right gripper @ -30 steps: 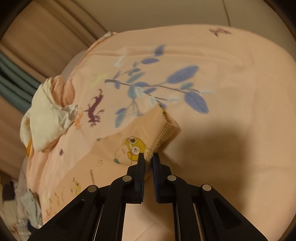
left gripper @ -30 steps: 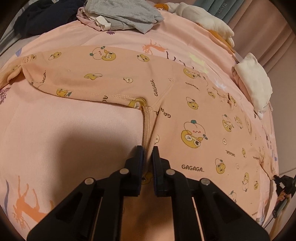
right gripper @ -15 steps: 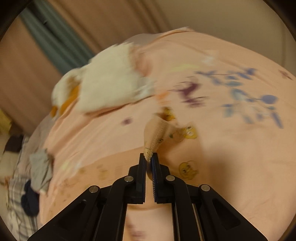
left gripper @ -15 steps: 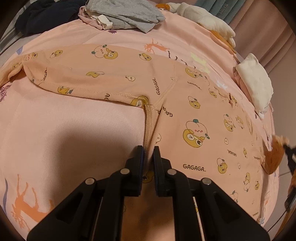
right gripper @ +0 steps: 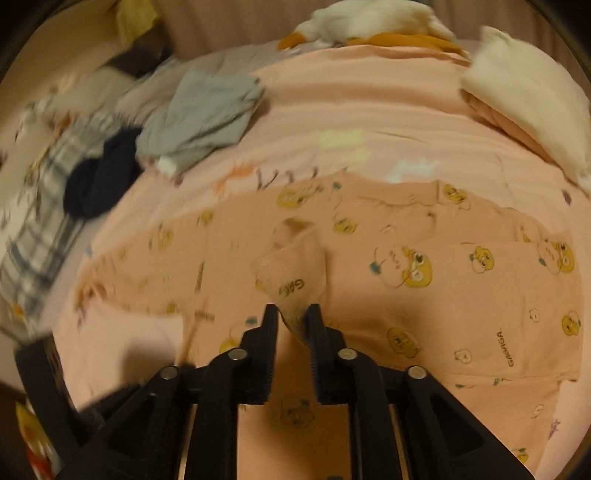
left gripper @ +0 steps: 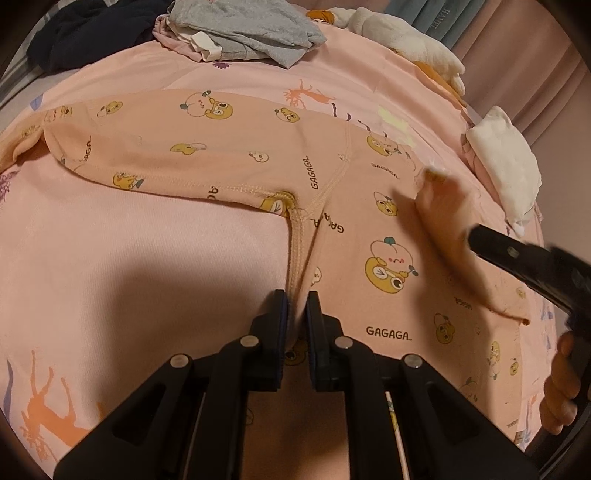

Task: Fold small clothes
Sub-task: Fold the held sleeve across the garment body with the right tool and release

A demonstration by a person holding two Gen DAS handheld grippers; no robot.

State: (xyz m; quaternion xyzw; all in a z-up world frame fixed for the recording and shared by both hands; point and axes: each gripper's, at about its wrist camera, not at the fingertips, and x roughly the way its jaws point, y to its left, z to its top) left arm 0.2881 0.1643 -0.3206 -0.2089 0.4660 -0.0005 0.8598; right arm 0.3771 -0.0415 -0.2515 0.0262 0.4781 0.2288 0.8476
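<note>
Peach printed garment [left gripper: 236, 155] is lying spread on the pink bed [left gripper: 110, 280]. Left gripper [left gripper: 295, 306] is clenching its seam at 6 o'clock. Right gripper [right gripper: 291, 317], its jaws just opening, is loosely bracketing the cuff [right gripper: 291, 266] at 3 o'clock

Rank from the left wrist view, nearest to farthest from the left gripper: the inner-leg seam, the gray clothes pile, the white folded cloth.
1. Inner-leg seam of the printed pants: right at the left gripper, running up from between its fingers.
2. White folded cloth: at the bed's right edge, further back.
3. Gray clothes pile: far end of the bed, top centre.
</note>
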